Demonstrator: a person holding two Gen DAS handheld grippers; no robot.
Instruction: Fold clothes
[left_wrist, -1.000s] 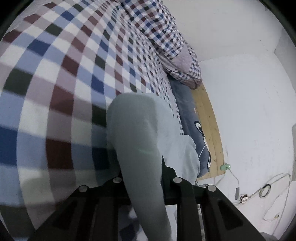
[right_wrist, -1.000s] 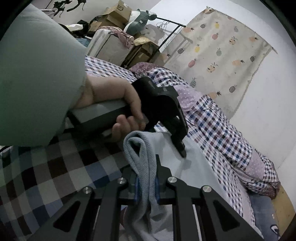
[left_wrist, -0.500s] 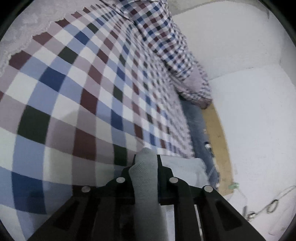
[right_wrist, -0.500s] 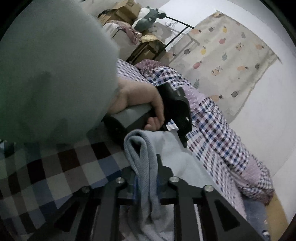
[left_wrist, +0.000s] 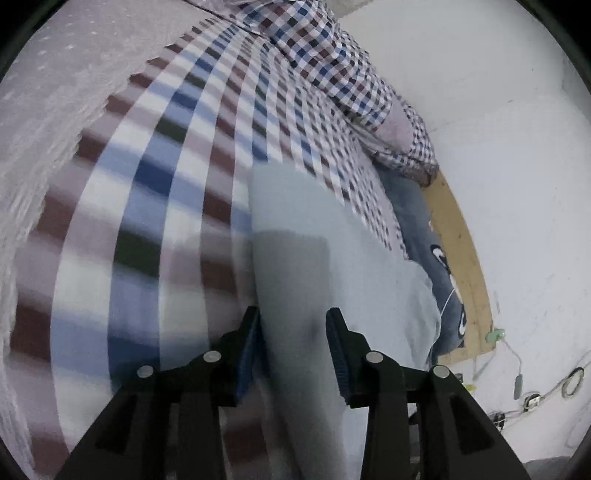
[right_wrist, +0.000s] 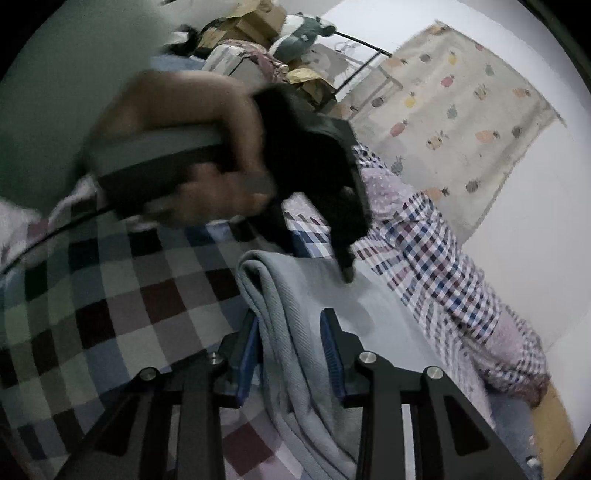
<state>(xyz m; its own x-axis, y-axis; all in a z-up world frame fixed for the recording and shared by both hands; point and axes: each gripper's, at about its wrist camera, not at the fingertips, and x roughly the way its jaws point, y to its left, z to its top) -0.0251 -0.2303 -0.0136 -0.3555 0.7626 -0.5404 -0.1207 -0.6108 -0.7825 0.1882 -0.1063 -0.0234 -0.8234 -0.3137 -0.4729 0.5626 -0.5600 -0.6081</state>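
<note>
Grey garment (left_wrist: 332, 266) lies on the checked bedspread (left_wrist: 155, 206), running between both my parted pairs of jaws: left gripper (left_wrist: 293, 334) and right gripper (right_wrist: 290, 338) gape, neither clamping the cloth.

Motion blur smears large-checked bedsheet (left_wrist: 147, 229) and bare hand (right_wrist: 207, 155) gripping the other tool. Pale grey knit garment (right_wrist: 295, 332) cut off at bottom edge.

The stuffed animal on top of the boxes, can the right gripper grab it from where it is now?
Probably not. The stuffed animal sits far across the bed, and the right gripper is low with the grey garment between its open jaws.
</note>
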